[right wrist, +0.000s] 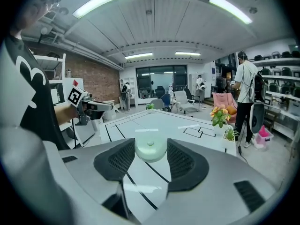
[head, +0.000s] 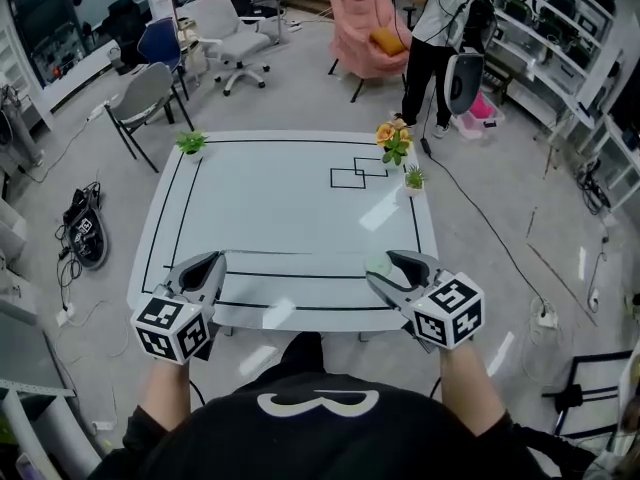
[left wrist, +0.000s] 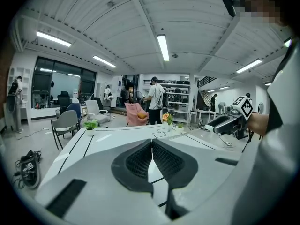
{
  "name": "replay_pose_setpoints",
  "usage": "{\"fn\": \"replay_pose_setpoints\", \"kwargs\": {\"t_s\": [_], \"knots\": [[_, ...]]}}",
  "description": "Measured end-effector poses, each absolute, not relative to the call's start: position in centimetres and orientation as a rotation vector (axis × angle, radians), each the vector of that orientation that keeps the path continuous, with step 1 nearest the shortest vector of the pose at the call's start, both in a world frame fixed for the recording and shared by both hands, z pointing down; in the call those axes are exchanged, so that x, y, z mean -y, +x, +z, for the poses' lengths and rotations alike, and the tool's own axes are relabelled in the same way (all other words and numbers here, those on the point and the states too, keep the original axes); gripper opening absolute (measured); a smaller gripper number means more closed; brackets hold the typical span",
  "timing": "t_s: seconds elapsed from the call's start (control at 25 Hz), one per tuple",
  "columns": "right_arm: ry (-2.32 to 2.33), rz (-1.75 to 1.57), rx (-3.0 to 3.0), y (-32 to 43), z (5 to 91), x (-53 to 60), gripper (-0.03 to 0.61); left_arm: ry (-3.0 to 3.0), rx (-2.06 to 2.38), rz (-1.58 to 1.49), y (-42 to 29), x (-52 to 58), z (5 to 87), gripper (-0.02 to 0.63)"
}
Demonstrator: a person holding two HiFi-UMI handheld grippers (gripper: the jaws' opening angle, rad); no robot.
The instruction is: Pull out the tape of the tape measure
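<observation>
A pale green round tape measure (right wrist: 150, 149) sits between the pads of my right gripper (right wrist: 151, 146), which is shut on its case. In the head view the same tape measure (head: 379, 264) shows at the tips of the right gripper (head: 386, 266), above the near right edge of the white table (head: 300, 208). No strip of tape shows outside the case. My left gripper (left wrist: 152, 146) is shut with nothing in it. It hovers over the near left edge of the table (head: 211, 261), well apart from the right one.
On the table stand a green potted plant (head: 191, 144) at the far left, an orange flower pot (head: 393, 140) and a small plant (head: 414, 178) at the far right. Black lines mark the tabletop. Chairs, a pink armchair (head: 362, 23) and a standing person (head: 440, 28) are beyond.
</observation>
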State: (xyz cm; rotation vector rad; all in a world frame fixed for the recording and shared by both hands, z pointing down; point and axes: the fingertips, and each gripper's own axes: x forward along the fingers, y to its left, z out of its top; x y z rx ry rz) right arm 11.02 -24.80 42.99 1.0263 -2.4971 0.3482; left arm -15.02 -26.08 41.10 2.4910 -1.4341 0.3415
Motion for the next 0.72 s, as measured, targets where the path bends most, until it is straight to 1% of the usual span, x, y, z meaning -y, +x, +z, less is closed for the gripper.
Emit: {"fn": "replay_pose_setpoints", "kwargs": {"t_s": [0.72], "knots": [[0.917,0.425,2.251,10.0,55.4,29.8,0.218,2.24,1.386,0.611,-15.6,30.4,54.4,0.012]]}}
